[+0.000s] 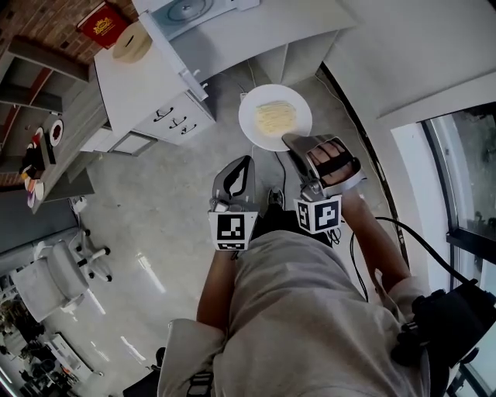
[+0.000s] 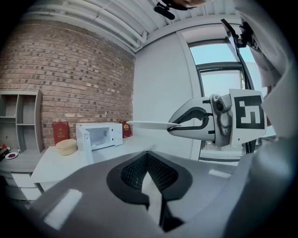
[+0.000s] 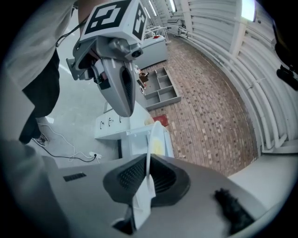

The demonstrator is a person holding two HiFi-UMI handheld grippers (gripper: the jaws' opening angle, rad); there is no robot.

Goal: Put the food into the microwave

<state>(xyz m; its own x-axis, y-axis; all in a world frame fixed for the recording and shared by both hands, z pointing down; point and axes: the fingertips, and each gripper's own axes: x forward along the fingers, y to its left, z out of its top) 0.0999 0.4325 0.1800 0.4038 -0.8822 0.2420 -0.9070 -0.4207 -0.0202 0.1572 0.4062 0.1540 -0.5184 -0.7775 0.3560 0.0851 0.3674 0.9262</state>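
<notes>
A white plate point(image 1: 275, 116) with pale yellow food on it hangs level above the floor, and my right gripper point(image 1: 288, 142) is shut on its near rim. In the right gripper view the plate point(image 3: 150, 139) shows edge-on between the pads. The left gripper view shows the plate point(image 2: 148, 124) held by my right gripper point(image 2: 174, 125), in front of the wall. My left gripper point(image 1: 246, 164) is beside it on the left, shut and holding nothing. The white microwave point(image 2: 103, 135) stands on a white counter ahead, its door point(image 2: 84, 139) swung open. In the head view the microwave point(image 1: 190, 12) is at the top edge.
On the counter point(image 1: 136, 81) beside the microwave stand a red box point(image 1: 105, 23) and a round tan container point(image 1: 132, 43). Drawers point(image 1: 174, 118) face me below it. There is grey shelving point(image 1: 39, 155) at the left, an office chair point(image 1: 58, 275) at the lower left, floor cables point(image 1: 341, 97) and a window point(image 1: 469, 170) at the right.
</notes>
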